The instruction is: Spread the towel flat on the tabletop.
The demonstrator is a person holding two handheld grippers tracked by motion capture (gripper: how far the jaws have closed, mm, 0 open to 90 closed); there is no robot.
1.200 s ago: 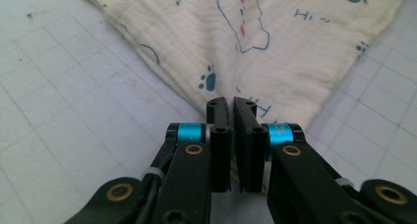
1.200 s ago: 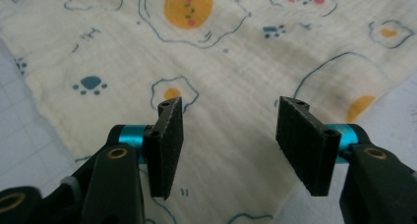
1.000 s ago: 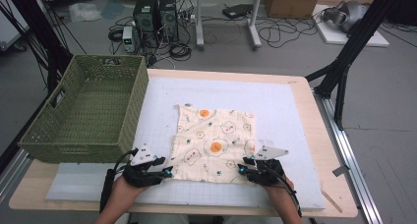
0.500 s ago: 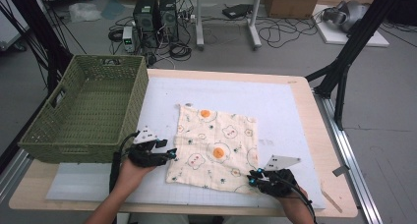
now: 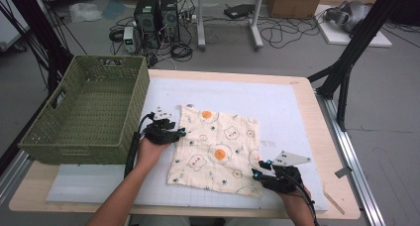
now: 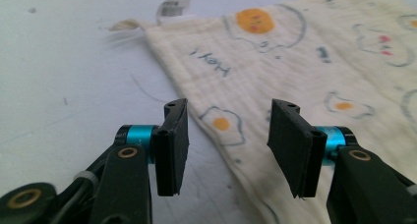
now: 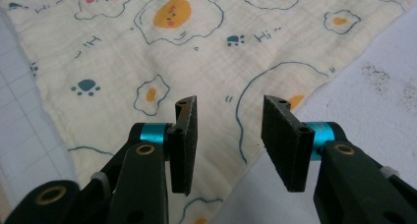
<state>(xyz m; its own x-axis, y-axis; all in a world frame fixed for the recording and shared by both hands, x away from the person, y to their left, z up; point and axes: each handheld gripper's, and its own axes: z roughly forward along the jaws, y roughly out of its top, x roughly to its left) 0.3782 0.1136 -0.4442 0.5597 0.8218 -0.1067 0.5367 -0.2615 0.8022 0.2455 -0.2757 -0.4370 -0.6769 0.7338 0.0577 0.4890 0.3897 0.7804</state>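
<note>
This looks like a robotics lab. Behind the table (image 5: 327,137), far from the gripper fingers, desktop computer towers (image 5: 157,12) stand on the grey floor among loose cables (image 5: 277,35), with cardboard boxes (image 5: 292,0) and black metal frame legs (image 5: 346,62).

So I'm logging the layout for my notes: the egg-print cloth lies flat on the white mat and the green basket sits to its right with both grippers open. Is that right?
Not quite: the high view shows the green basket to the left of the egg-print cloth, not its right. The rest holds: the cloth lies flat on the white mat, and the left gripper and right gripper are both open.
</note>
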